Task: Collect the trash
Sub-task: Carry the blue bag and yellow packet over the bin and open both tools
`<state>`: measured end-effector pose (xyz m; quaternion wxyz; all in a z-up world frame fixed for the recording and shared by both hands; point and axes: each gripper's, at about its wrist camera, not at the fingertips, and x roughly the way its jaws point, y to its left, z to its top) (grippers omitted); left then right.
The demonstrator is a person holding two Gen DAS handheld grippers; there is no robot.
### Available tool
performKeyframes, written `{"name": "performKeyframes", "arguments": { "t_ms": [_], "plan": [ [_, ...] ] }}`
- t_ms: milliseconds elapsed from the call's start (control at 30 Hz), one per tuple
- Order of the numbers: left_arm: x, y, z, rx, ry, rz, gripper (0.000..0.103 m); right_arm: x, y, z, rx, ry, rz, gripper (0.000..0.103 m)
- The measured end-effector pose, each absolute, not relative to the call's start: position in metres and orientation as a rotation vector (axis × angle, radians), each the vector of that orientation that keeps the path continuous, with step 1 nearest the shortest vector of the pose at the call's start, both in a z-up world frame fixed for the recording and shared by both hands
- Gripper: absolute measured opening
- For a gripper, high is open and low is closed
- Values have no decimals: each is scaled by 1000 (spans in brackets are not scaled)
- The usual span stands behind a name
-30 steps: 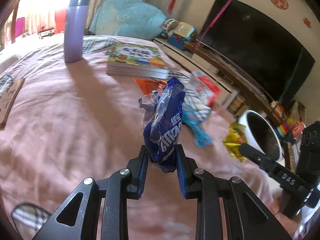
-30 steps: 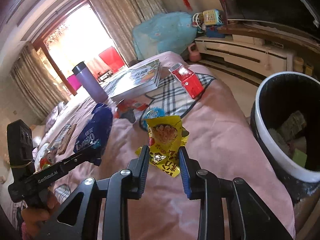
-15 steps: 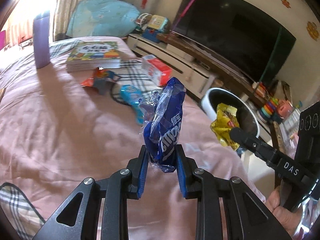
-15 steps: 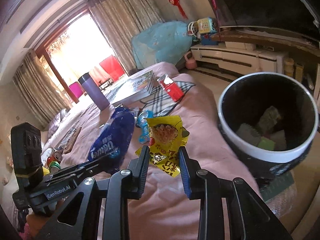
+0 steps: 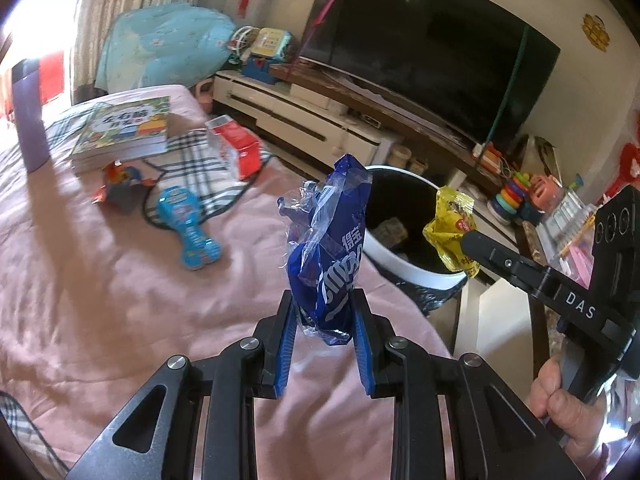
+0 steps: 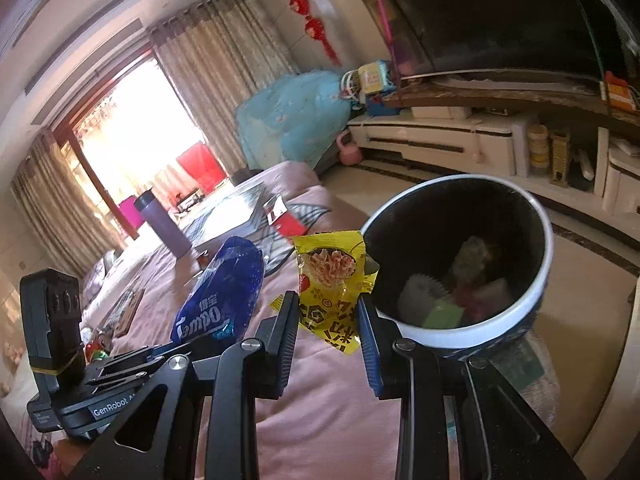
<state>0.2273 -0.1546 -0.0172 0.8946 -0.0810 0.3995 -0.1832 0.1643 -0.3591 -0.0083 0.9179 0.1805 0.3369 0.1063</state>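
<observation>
The white-rimmed bin (image 6: 460, 336) with its dark inside stands on the floor just off the right edge of the bed (image 5: 100, 300), and it already holds a few scraps — a pale ridged piece, a green one, something pinkish and a crumpled greenish bit further back; what each of them is cannot be made out in the shadow. The left gripper (image 5: 324, 344) is clamped narrowly on a blue plastic wrapper (image 5: 332, 252), which stands upright between the blue pads above the pink bedcover, short of the bin's near rim. The right gripper (image 6: 330, 332) pinches a yellow snack packet (image 6: 332, 276) in the same narrow way, held in the air close beside the bin's left rim, over the edge of the bed. From the left wrist view the packet covers part of the bin's right side, and only a thumb and finger of the person's hand (image 5: 560, 400) show at the right gripper's handle. Still lying on the bed are a light-blue wrapper (image 5: 188, 228), an orange wrapper (image 5: 120, 184), a red-and-white carton (image 5: 236, 148) and a stack of books (image 5: 124, 132). A purple flask (image 6: 162, 224) stands at the far end, cut off by the left edge in the left wrist view. The right gripper's fingers hide the bin's lower part.
</observation>
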Motion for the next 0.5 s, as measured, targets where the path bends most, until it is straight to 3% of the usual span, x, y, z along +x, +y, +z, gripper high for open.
{"name": "performKeyframes", "arguments": {
  "t_ms": [500],
  "plan": [
    [270,-213,-18,-102,840,-445,25,172,-420,-8,403,673,124,30]
  ]
}}
